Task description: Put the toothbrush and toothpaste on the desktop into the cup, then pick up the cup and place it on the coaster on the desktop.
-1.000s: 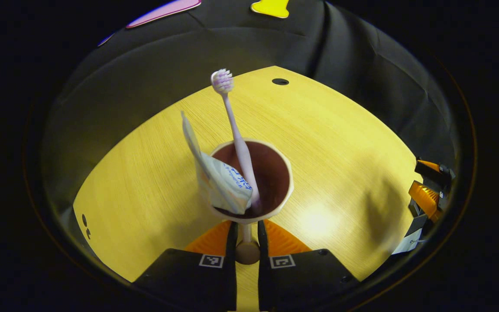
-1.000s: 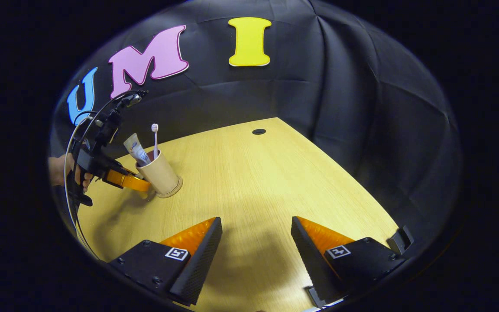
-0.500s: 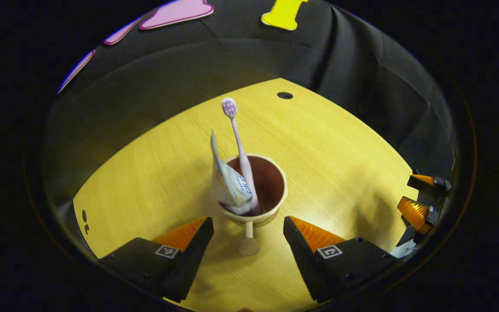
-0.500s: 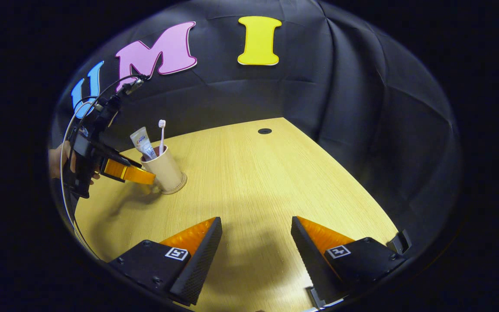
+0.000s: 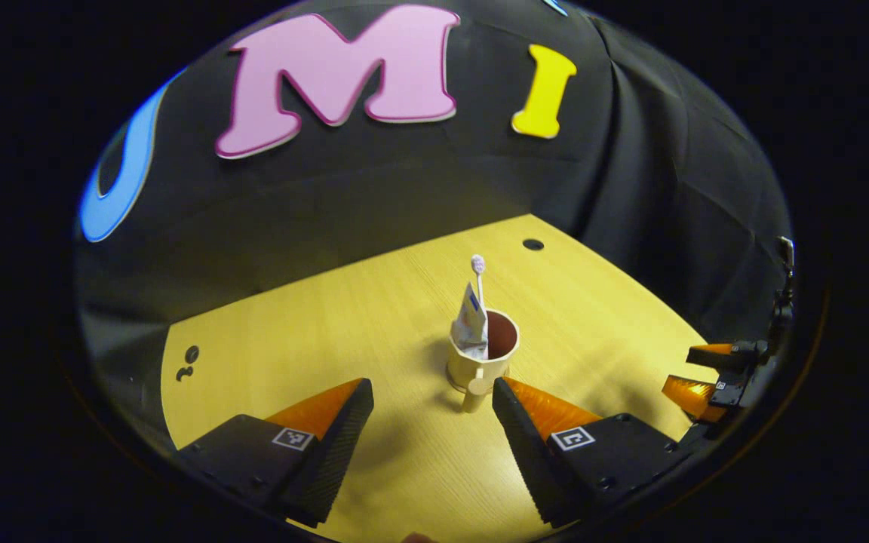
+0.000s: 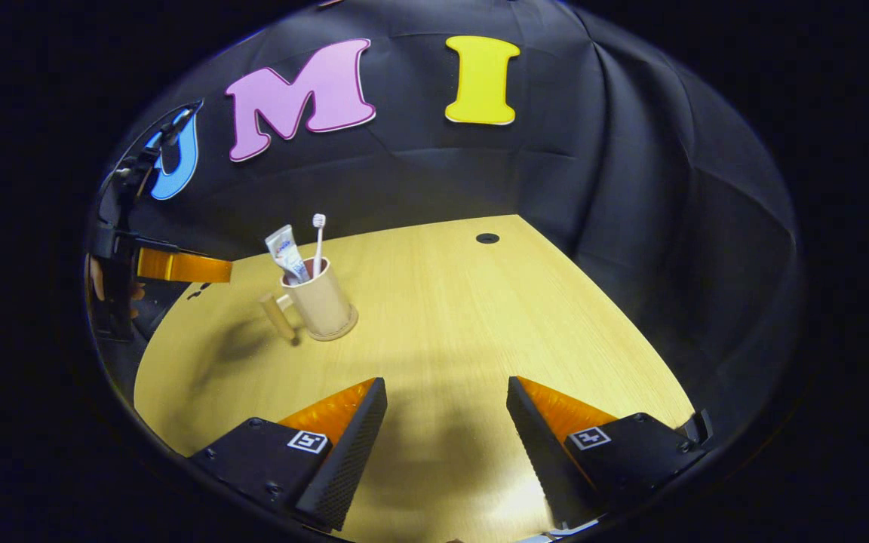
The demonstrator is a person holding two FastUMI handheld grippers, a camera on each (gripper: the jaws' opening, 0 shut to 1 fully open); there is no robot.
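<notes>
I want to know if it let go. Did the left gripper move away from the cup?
Yes. The left gripper opened and pulled back from the cup, which sits put near the desk hole.

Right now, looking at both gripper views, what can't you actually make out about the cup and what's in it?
- Coaster: right gripper view shows only a rim under the cup; left gripper view, the cup hides it.
- Toothpaste and toothbrush lower ends: both views, hidden by the cup wall.
- Toothpaste print: too small.
- Left gripper: right gripper view, jaws seen side-on, body dark at the edge.
</notes>
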